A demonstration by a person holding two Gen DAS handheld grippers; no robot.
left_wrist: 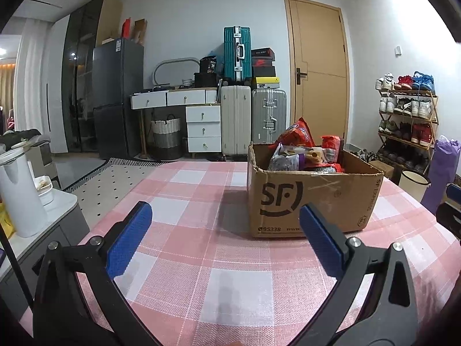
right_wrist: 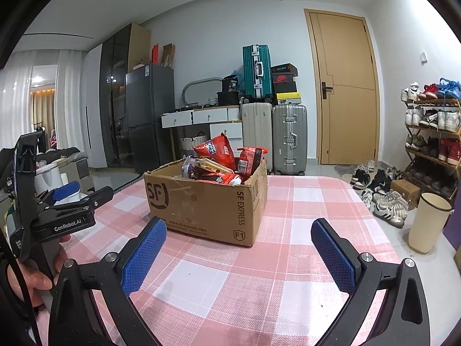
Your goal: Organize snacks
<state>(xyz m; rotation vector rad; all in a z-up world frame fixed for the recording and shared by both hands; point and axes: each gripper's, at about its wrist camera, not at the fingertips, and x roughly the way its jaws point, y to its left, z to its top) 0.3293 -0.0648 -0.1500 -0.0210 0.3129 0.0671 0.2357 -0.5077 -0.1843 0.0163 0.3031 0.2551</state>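
A brown SF Express cardboard box (left_wrist: 311,201) stands on the pink checked tablecloth (left_wrist: 201,245). It holds several snack packets, mostly red ones (left_wrist: 298,134) and a purple one (left_wrist: 283,158). My left gripper (left_wrist: 226,210) is open and empty, low over the cloth, just left of the box's near face. In the right wrist view the box (right_wrist: 207,201) sits ahead, with red packets (right_wrist: 214,150) sticking up. My right gripper (right_wrist: 237,225) is open and empty in front of the box. The left gripper (right_wrist: 67,191) shows at the left, held in a hand.
A white kettle (left_wrist: 17,190) stands on a side cabinet left of the table. Suitcases (left_wrist: 253,121), a fridge and a wooden door (left_wrist: 319,69) are behind. A shoe rack (right_wrist: 432,132), shoes on the floor and a cream bin (right_wrist: 426,225) are to the right.
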